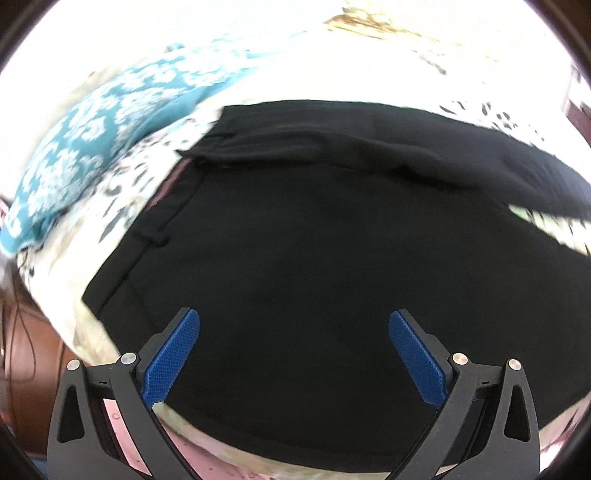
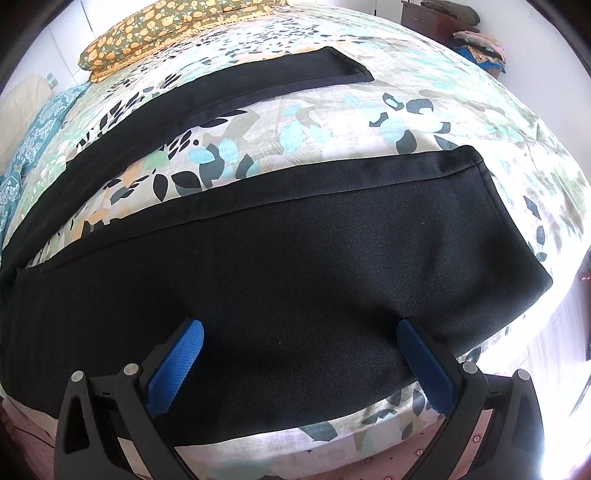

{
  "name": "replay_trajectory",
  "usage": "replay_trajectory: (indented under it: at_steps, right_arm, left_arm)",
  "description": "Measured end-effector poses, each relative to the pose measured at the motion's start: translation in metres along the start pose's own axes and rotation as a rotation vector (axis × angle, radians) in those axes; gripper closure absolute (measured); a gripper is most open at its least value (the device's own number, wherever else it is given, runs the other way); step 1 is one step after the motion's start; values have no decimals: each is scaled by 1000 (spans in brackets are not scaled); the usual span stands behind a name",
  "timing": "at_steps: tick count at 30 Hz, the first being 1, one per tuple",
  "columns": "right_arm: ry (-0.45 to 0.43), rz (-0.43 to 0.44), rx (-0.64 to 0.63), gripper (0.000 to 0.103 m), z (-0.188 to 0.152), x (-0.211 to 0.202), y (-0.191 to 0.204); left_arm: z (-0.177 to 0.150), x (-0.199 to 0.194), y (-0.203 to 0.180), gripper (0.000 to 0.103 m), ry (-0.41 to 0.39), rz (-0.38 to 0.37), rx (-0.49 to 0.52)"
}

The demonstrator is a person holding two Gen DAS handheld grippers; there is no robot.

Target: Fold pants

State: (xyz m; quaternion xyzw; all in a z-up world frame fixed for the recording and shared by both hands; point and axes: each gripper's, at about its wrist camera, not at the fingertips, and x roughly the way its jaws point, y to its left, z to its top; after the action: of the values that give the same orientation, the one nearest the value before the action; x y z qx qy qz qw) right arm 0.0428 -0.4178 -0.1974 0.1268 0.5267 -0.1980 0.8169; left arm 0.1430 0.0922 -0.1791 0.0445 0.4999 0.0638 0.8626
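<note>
Flat | matte black pants (image 2: pixel 295 266) | leaf-print quilt (image 2: pixel 332 122) | ribbed blue tongs (image 2: pixel 300 334) apart

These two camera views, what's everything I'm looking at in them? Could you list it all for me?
pants: one pair, black, spread flat on the bed, legs apart, waistband toward the left gripper
bedspread: one, pale with teal and dark leaf print, under the pants
pillow: one, olive with orange flowers, at the far end of the bed
teal cloth: one, teal with white pattern, beside the waistband
dresser: one, dark wood, far right corner, with folded clothes on top
left gripper: one, black with blue pads, open above the waist area
right gripper: one, black with blue pads, open over the near leg
</note>
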Motion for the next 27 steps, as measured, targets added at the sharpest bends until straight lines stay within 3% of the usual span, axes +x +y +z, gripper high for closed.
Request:
replay_trajectory:
  at_steps: [7,16,19,22,24,27]
  right_arm:
    - [-1,-7,-4,0,0,1,0]
    - [-4,-5,-6,0,1,2,0]
    - [10,0,-10,0,4,0,0]
    - [-32,15,-22,0,14,-15,-6]
    - [-98,31,-36,0,35,-30,-14]
    - [-147,32,-67,0,93,-39,-28]
  left_arm:
    - [13,0,-21,1,25,-100,-15]
    - [100,6,-15,1,-76,-66,-114]
    - [124,30,-11,1,-53,-23,-151]
    - [114,65,-8,0,26,70,-172]
    - [95,78,1,0,23,12,-229]
    - [75,80,8,1,-71,-53,-288]
